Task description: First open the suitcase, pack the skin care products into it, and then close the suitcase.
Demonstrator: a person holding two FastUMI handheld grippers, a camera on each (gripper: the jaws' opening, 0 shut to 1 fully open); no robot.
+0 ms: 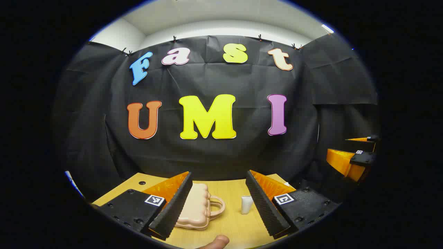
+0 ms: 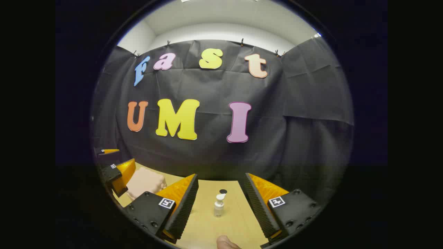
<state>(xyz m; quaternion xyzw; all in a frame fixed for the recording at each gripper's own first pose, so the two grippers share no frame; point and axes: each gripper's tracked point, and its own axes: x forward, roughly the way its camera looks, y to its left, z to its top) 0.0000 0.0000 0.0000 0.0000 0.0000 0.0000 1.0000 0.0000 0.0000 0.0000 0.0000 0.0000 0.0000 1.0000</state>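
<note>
A pale pink suitcase [image 1: 195,207] lies closed and flat on the wooden table [image 1: 232,224], its handle pointing right. My left gripper [image 1: 219,174] hovers open above it, and its left finger covers part of the case. A small white bottle [image 1: 246,204] stands just right of the handle, half hidden by the other finger. In the right gripper view a clear pump bottle [image 2: 218,205] stands between the spread fingers of my right gripper [image 2: 221,176], which is open and holds nothing. The suitcase [image 2: 145,181] sits off to its left, beside the left gripper [image 2: 116,159].
A small dark round spot [image 2: 223,191] lies on the table [image 2: 207,228] behind the pump bottle. The right gripper [image 1: 346,150] is at the far right of the left gripper view, off the table edge. A fingertip [image 1: 216,242] shows at the bottom.
</note>
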